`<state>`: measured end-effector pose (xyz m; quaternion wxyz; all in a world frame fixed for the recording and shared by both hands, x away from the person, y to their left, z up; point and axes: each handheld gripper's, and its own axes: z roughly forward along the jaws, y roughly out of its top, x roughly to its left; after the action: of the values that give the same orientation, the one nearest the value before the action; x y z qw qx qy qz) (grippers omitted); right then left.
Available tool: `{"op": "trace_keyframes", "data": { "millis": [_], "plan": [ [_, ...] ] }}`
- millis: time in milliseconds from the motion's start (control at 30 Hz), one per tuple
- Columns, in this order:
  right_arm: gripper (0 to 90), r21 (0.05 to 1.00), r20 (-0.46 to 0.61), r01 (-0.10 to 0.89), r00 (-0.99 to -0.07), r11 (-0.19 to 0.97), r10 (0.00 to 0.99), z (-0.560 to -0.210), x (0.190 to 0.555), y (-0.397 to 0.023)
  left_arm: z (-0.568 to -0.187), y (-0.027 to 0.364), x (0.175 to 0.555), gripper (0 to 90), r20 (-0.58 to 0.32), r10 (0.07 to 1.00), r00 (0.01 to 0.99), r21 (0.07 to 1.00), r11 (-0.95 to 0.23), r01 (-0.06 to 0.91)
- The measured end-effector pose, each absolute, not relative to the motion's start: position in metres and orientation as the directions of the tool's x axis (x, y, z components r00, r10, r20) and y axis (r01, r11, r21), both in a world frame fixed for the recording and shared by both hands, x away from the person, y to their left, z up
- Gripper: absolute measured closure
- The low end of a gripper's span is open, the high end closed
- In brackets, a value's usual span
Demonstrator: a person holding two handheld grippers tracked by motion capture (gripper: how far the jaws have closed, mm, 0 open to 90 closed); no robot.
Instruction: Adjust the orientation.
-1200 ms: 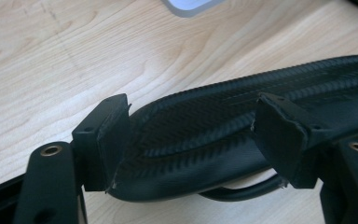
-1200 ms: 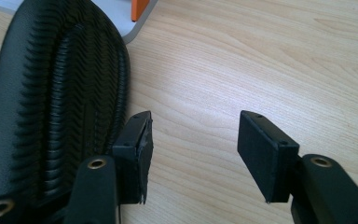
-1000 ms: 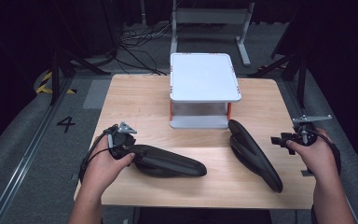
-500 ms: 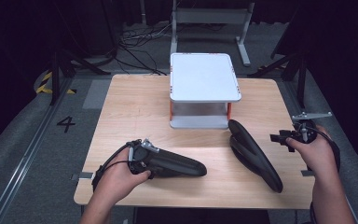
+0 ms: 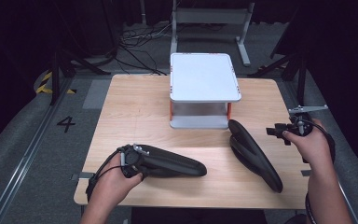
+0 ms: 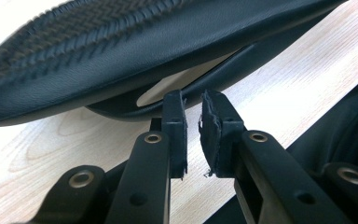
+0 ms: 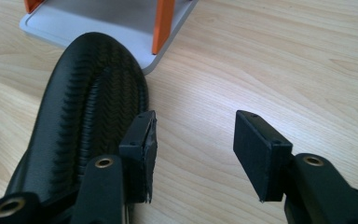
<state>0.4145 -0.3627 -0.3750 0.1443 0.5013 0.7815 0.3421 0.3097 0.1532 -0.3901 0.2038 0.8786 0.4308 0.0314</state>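
A wooden table (image 5: 135, 107) holds two black shoes and a white two-tier stand (image 5: 204, 77) at its far middle. The left gripper (image 6: 193, 116), jaws narrow with a slim gap, sits at the left shoe (image 5: 168, 163) near the front edge. The right gripper (image 7: 193, 140), jaws wide, hovers beside the right shoe (image 5: 254, 154), over bare wood by the right edge.
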Motion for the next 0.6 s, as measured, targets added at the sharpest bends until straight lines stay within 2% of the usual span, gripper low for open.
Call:
{"op": "trace_keyframes", "data": {
  "millis": [333, 600],
  "plan": [
    [52.1, 0.69, 0.119, 0.682, -0.439, 0.244, 0.891, -0.374, 0.408, -0.372, -0.393, 0.149, 0.321, 89.1, -0.157, 0.806, 0.571, 0.376, -0.486, 0.789],
    [54.0, 0.714, 0.12, 0.666, -0.419, 0.215, 0.9, -0.374, 0.401, -0.38, -0.386, 0.144, 0.329, 88.8, -0.152, 0.804, 0.575, 0.416, -0.475, 0.775]
  ]
}}
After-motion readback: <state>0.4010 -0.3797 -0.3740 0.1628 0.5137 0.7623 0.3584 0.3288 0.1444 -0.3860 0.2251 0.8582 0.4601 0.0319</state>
